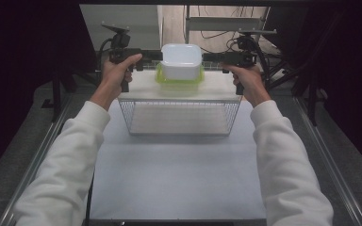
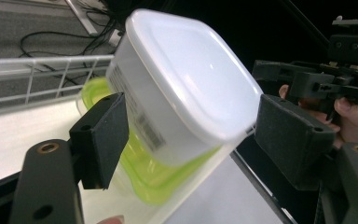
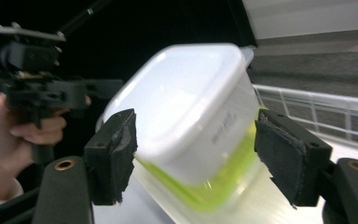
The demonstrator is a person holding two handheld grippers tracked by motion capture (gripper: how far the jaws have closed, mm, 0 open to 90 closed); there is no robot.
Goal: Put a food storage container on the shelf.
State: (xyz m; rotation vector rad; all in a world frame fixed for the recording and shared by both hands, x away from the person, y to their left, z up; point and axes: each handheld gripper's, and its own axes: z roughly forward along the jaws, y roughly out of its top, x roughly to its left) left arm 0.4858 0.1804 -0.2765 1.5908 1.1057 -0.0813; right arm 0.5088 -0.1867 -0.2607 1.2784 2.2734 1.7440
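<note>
Flanking the white container on both sides, the left gripper is holding its two black pads wide apart in the left gripper view; the near pad at lower left is lying close against the container's labelled wall, while the far pad at right is standing just off its rounded corner, so whether either pad is truly pressing cannot be told. In the right gripper view the right gripper is likewise keeping its pads spread, one at lower left near the lid's edge, one at right beside the wall printed with faint lettering; contact there is unclear too.

The white container is sitting stacked on a clear container with a green lid, whose green rim is showing beneath it in both gripper views. In the high view the stack is sitting at upper centre of the frame, on the pale top of a white wire basket, with the left gripper reaching in from the left and the right gripper from the right. Both hands are gripping the handles, white sleeves running down to the bottom corners, and the white table is lying below the basket.
</note>
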